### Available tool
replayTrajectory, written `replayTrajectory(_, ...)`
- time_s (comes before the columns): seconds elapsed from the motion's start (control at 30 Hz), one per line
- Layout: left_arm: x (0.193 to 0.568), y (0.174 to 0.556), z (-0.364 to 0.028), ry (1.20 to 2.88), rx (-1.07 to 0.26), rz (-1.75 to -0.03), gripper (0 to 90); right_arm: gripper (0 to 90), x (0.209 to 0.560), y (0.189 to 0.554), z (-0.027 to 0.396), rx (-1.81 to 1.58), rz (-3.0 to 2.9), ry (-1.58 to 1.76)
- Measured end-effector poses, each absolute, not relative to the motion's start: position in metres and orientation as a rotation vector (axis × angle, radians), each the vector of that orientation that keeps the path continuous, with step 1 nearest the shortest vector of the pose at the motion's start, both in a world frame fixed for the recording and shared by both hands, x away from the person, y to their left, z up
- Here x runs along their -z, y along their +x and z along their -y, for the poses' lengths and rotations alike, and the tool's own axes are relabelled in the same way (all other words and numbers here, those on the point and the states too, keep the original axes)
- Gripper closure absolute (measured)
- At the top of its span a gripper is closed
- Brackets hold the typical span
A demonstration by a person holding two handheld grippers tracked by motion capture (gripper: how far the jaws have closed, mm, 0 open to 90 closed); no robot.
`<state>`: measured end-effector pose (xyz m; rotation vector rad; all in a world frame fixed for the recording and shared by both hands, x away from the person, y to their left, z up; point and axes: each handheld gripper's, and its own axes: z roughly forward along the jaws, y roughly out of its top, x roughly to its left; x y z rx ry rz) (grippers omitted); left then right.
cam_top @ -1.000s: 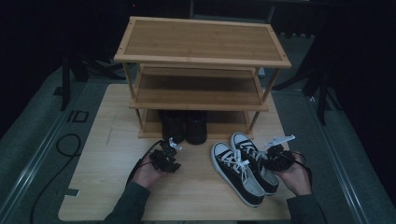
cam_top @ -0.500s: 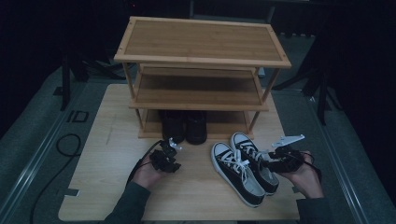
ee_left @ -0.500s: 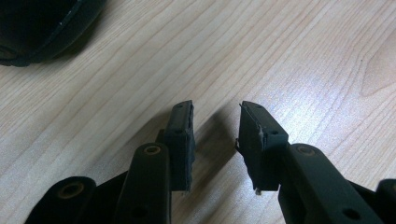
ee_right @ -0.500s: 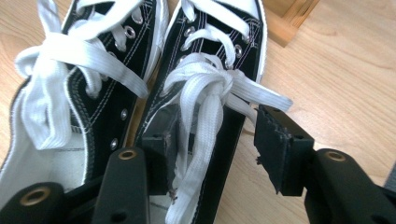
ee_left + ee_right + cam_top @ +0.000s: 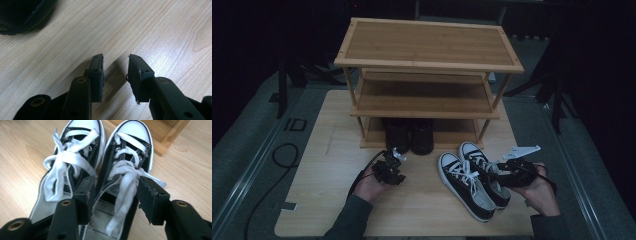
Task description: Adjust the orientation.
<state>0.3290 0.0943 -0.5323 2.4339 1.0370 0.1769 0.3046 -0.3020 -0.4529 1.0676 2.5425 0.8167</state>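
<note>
We have our right gripper (image 5: 492, 169) over the heel end of the right-hand sneaker (image 5: 484, 167), which lies with its twin, the left-hand sneaker (image 5: 462, 184), near the worktop's (image 5: 322, 150) front right corner, just in front of the shoe rack (image 5: 427, 75). Both sneakers run lengthwise from heels near the front edge to white toe caps pointing at the rack's bottom shelf, and our right gripper looks along that same line, toes ahead. Its fingers (image 5: 83, 195) have just been opening and now stand spread, straddling the right-hand sneaker: one sits down between the two sneakers, the other outside the far wall. They do not seem to press on it, so we judge nothing is gripped. The next move turns on this straddle: closing would catch the sneaker across its opening, heel-side. Our right hand is plainly the nearer one.

Our left gripper (image 5: 393, 159) rests low by the worktop's middle, fingers (image 5: 96, 75) spread over bare wood, with a pair of dark shoes (image 5: 410, 135) on the bottom shelf just ahead.

The dark shoes are hard to make out in shadow, and the sneakers' heels are hidden under our right gripper.
</note>
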Motion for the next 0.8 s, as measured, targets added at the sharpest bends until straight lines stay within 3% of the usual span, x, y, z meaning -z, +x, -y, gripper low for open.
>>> replayTrajectory(0.3, 0.532, 0.329, -0.095, 2.432, -0.176, -1.04, 65.2, 44.1, 0.454, 0.296, 0.297, -0.825, -2.543, 1.073)
replayTrajectory(0.6, 0.533, 0.329, -0.094, 2.432, -0.172, -1.039, 65.1, 44.8, 0.453, 0.289, 0.293, -0.815, -2.568, 1.044)
replayTrajectory(0.8, 0.533, 0.329, -0.095, 2.432, -0.172, -1.04, 65.0, 37.4, 0.462, 0.291, 0.288, -0.798, -2.588, 1.063)
